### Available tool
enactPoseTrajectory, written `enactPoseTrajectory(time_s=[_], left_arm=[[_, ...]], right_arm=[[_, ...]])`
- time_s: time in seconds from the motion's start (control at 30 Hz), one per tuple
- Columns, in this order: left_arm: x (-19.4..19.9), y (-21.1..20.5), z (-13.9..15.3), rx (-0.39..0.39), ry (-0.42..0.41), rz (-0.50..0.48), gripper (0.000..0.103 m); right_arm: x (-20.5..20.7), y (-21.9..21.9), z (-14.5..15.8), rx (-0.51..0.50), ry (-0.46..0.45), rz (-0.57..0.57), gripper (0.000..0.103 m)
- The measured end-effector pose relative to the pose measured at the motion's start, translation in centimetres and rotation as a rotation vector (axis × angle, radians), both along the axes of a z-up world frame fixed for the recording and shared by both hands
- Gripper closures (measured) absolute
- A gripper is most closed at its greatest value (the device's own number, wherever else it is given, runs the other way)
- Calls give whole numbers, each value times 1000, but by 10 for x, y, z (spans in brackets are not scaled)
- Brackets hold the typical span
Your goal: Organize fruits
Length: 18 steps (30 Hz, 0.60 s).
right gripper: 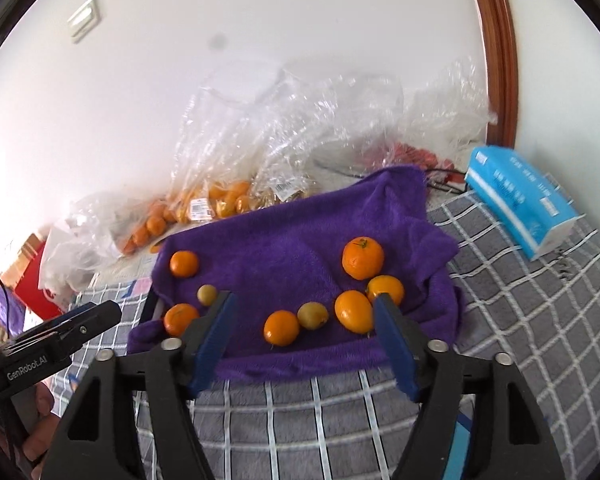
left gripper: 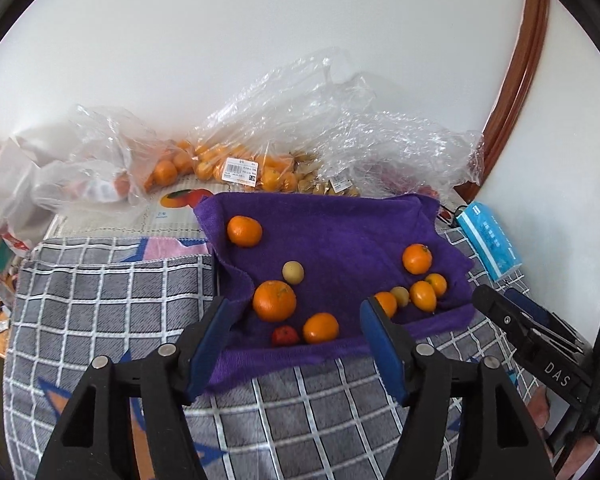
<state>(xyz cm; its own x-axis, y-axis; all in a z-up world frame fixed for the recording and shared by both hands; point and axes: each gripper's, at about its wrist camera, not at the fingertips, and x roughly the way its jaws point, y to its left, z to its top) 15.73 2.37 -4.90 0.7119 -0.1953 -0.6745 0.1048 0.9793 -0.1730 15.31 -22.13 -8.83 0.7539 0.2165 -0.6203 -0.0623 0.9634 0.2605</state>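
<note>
Nearest to me, the left claw [left gripper: 296,322] stands with its jaws apart and nothing between the blue pads; the right claw [right gripper: 302,318] is likewise spread and empty. Both hang above the grey checked blanket [left gripper: 112,300] that covers the surface below.

Beyond the claw tips lies a purple towel [left gripper: 340,236], rumpled at its edges, spread on the blanket. It carries the loose fruit. At its near edge I see a small red fruit [left gripper: 285,336] touching an orange [left gripper: 321,328], and just behind them the largest orange [left gripper: 274,301]. A small yellow-green fruit [left gripper: 293,272] sits just beyond that. On the towel's right side, three smaller oranges and a pale fruit [left gripper: 400,295] cluster together, with another orange [left gripper: 417,258] behind them. One orange [left gripper: 244,231] lies apart near the far left corner.

To the right, a blue tissue pack [right gripper: 520,204] rests on the blanket.

Farthest, against the white wall, stand clear plastic bags [left gripper: 236,136]. One labelled bag holds many oranges [left gripper: 208,164]; the next holds small tan fruit [left gripper: 320,184]; the rightmost shows red contents I cannot identify.
</note>
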Motion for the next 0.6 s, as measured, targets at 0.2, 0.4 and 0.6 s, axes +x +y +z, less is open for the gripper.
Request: enactPoseTrajectory(time_s=[0.2,0.4,0.6], left_arm=[[-44,-1,9,31,-27,46,27],[-78,-4,13,50,-51,65,21],[-111,-6,19,68,-99,90,13]], right_arm=[[-43,2,21,-79,-21,-14,24],[-76,-8,31,-82,-12,-3,24],[-108,-14,35,-55,-52,-11,9]])
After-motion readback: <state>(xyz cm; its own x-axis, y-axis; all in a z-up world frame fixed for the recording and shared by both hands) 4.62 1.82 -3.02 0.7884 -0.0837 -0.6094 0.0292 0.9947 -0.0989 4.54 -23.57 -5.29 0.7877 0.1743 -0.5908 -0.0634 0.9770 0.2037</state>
